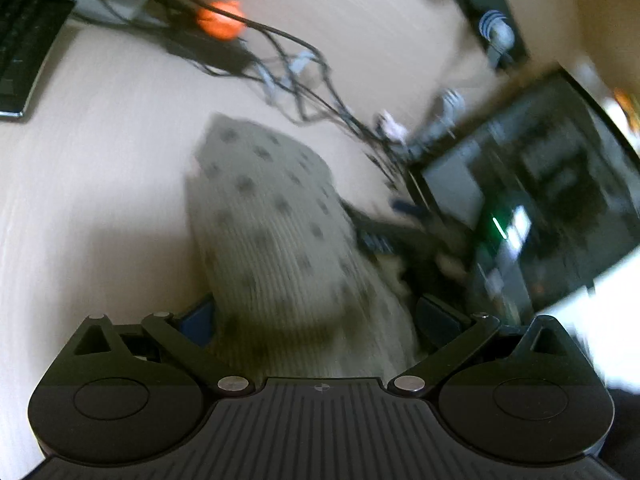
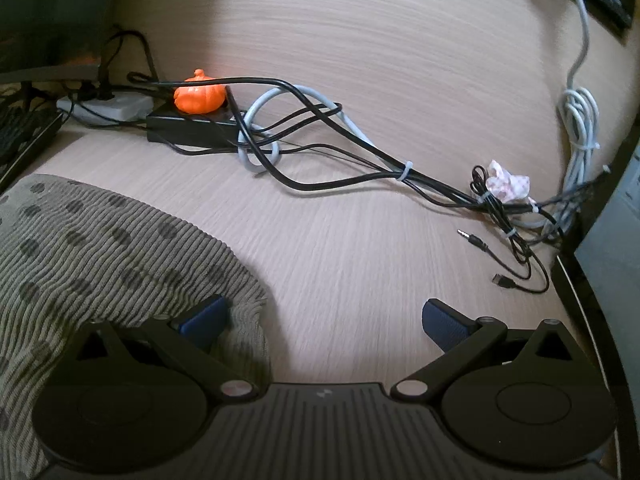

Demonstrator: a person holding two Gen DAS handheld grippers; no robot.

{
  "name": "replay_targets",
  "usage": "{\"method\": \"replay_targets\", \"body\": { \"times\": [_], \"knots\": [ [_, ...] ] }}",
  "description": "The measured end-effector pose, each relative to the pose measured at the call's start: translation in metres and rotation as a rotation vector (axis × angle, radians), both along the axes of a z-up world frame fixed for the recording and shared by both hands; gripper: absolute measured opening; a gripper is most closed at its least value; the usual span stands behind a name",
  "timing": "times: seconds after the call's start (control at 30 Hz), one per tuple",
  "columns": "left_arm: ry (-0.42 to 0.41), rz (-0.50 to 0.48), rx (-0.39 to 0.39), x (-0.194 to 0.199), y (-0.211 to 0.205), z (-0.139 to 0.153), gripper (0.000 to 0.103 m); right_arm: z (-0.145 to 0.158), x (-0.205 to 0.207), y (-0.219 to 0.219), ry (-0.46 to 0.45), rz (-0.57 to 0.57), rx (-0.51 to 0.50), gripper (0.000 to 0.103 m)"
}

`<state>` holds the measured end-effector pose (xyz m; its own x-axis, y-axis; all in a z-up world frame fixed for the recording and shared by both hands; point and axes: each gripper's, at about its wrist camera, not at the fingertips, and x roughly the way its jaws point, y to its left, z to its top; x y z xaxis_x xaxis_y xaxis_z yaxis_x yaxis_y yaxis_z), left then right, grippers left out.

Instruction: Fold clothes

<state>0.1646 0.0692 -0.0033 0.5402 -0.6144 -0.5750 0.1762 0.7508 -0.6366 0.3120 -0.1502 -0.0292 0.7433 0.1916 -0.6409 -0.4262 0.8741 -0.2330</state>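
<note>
Left tool [image 1: 316, 316] astride spotted ribbed garment [image 1: 272, 216]

A pale wood-grain table [image 2: 360, 40] carried everything. A ribbed grey-green garment with dark spots [image 2: 100, 240] lay on its near left part. Behind it sat a black power brick [image 2: 188, 128] with a small orange pumpkin [image 2: 199, 96] on top, and a white power strip [image 2: 104, 106] just left of the brick. Black cables [image 2: 340, 176] and a grey cable [image 2: 580, 120] ran across the surface to the right, past a crumpled pink-and-white scrap [image 2: 508, 186]. A keyboard [image 1: 24, 52] rested at the far left edge.
</note>
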Motion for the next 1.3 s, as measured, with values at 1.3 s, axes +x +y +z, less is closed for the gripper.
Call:
{"method": "replay_targets", "body": {
  "times": [1.3],
  "knots": [
    [0.014, 0.483, 0.091, -0.052, 0.091, 0.011, 0.103, 0.024, -0.151, -0.001, 0.098, 0.392, -0.110, 0.103]
  ]
}}
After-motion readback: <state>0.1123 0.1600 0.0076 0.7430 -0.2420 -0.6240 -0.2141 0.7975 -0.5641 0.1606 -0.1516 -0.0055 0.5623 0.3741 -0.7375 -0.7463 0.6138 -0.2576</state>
